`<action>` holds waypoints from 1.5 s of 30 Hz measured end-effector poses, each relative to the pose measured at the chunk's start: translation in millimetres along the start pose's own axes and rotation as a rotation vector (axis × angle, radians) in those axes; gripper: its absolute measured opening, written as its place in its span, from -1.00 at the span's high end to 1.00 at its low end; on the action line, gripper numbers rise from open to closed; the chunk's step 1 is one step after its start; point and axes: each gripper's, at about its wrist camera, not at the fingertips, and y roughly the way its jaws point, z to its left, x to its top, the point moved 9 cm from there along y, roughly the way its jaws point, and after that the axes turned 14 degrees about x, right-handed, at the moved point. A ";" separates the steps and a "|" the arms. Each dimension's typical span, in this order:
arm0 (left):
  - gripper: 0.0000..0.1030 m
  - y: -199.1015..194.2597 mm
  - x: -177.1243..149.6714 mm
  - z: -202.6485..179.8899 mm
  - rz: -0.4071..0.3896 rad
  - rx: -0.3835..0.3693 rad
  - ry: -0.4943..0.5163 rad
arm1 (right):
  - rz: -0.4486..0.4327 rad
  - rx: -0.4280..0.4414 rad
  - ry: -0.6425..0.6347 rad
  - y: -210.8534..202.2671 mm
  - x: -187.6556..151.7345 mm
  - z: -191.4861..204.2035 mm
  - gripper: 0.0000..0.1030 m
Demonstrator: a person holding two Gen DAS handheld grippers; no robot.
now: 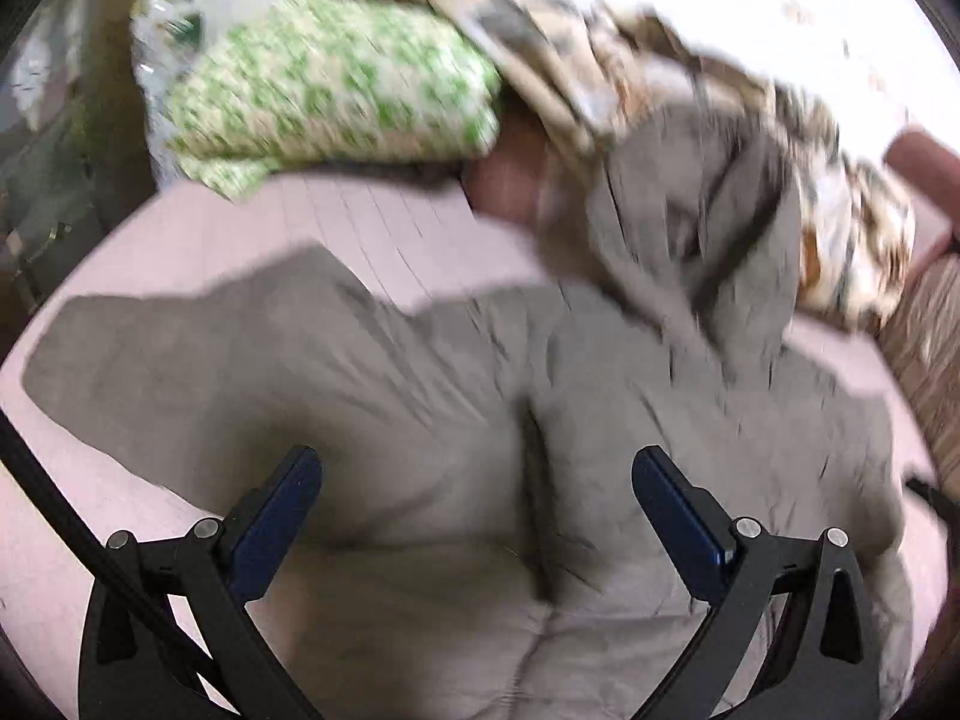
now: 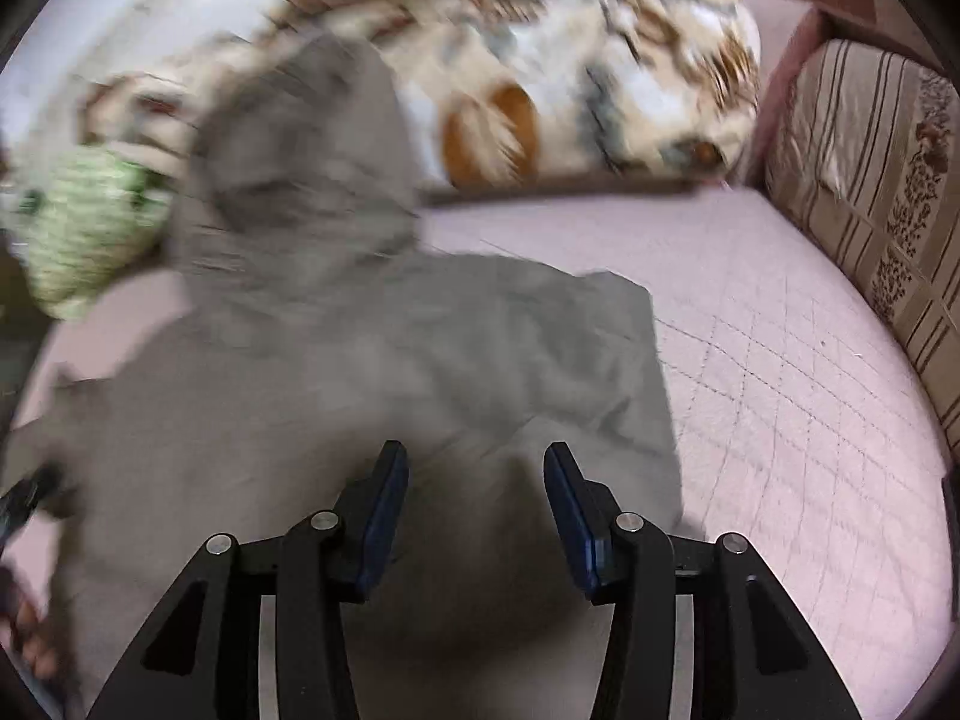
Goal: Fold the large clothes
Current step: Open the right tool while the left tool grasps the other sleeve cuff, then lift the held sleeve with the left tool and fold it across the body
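Pink quilted bedspread (image 2: 780, 360) carries my spread grey hooded jacket (image 1: 420, 360); left gripper (image 1: 477, 480) and right gripper (image 2: 476, 480) hover open, empty, ready to pinch edges.

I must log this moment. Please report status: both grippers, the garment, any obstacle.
Left gripper open, empty. Right gripper open, empty. Grey jacket spread on pink bed, unfolded. Green pillow and patterned blanket beside hood.

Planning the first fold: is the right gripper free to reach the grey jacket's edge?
Probably yes: the right gripper hangs open over the grey jacket, nothing between them.
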 end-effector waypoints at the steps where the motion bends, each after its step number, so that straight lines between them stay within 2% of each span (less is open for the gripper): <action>1: -1.00 -4.3 6.1 11.8 -0.014 -0.005 -0.023 | -0.022 0.021 -0.014 -14.3 -8.0 12.9 -0.06; 4: -1.00 -3.6 18.7 58.8 -0.028 0.029 -0.105 | -0.070 0.098 -0.036 -41.0 -38.7 47.2 -0.13; 6: -1.00 5.3 21.8 94.8 -0.015 0.074 -0.141 | -0.037 0.151 -0.038 -36.2 -58.7 57.4 -0.13; 9: -1.00 19.2 21.6 165.7 0.018 0.128 -0.244 | -0.007 0.139 -0.121 -23.0 -66.3 68.8 -0.13; 12: -1.00 35.3 11.8 253.7 0.066 0.166 -0.416 | -0.018 0.154 -0.138 -23.1 -65.8 75.2 -0.13; 14: -0.98 48.9 1.4 303.0 0.106 0.145 -0.549 | -0.025 0.169 -0.129 -22.9 -63.6 76.4 -0.13; 17: -0.61 64.5 -14.1 357.0 0.145 0.097 -0.722 | -0.023 0.163 -0.132 -20.2 -65.5 76.7 -0.13; 19: -0.60 76.7 -22.1 378.7 0.169 0.055 -0.796 | -0.016 0.165 -0.134 -19.5 -71.4 80.8 -0.13; 22: -0.59 93.4 -27.9 393.8 0.179 0.026 -0.859 | -0.020 0.157 -0.140 -18.9 -72.6 81.4 -0.13; 27: -0.52 117.9 -12.6 399.4 0.128 0.005 -0.879 | -0.024 0.174 -0.124 -14.1 -70.0 84.2 -0.13; 31: -0.45 135.5 1.6 399.0 0.088 0.062 -0.848 | -0.032 0.173 -0.126 -12.8 -68.7 84.1 -0.13; 32: -0.33 139.6 5.2 397.0 0.077 0.093 -0.831 | -0.034 0.169 -0.126 -12.7 -68.0 82.3 -0.13; 33: 0.10 141.2 5.6 396.8 0.074 0.117 -0.823 | -0.037 0.163 -0.123 -12.5 -67.1 80.7 -0.13; 34: 0.44 143.8 5.3 395.7 0.074 0.148 -0.813 | -0.038 0.162 -0.121 -12.3 -66.7 78.8 -0.13; 35: 0.64 148.4 4.8 392.1 0.085 0.136 -0.816 | -0.043 0.150 -0.120 -11.7 -65.1 75.2 -0.13; 42: 0.70 119.1 25.2 381.7 0.001 0.160 -0.766 | -0.123 0.004 -0.092 -15.7 -39.8 36.7 -0.13; 45: 0.70 91.9 45.7 370.4 -0.064 0.124 -0.739 | -0.091 -0.033 -0.062 -1.9 -38.2 18.9 -0.13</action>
